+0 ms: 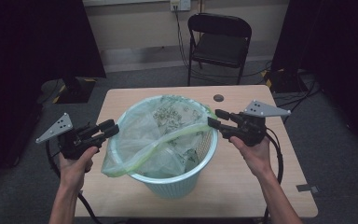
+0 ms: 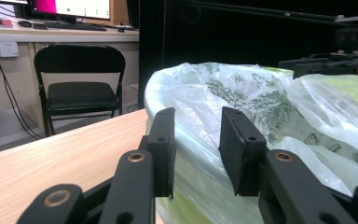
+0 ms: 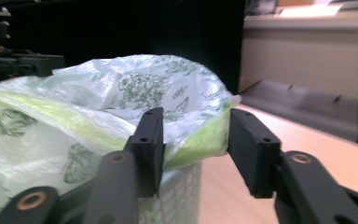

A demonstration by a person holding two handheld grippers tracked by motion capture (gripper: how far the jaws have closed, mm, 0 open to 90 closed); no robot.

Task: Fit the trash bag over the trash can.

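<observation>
A pale mesh waste basket [image 1: 177,179] stands in the middle of the wooden table [image 1: 242,186]. A translucent plastic bag [image 1: 168,126] with a green edge band and a leaf print lines it, part draped over the rim. My left gripper [image 1: 112,128] sits open at the basket's left rim, its jaws just short of the bag [image 2: 242,98]. My right gripper [image 1: 214,117] is open at the right rim, where the bag's green edge [image 3: 200,140] lies between its jaws. The basket's mesh wall [image 3: 177,191] shows below.
A black folding chair [image 1: 220,39] stands beyond the table's far edge. A small dark round mark [image 1: 218,98] sits near the table's far side. Cables lie on the floor to the right. Bare tabletop lies on both sides of the basket.
</observation>
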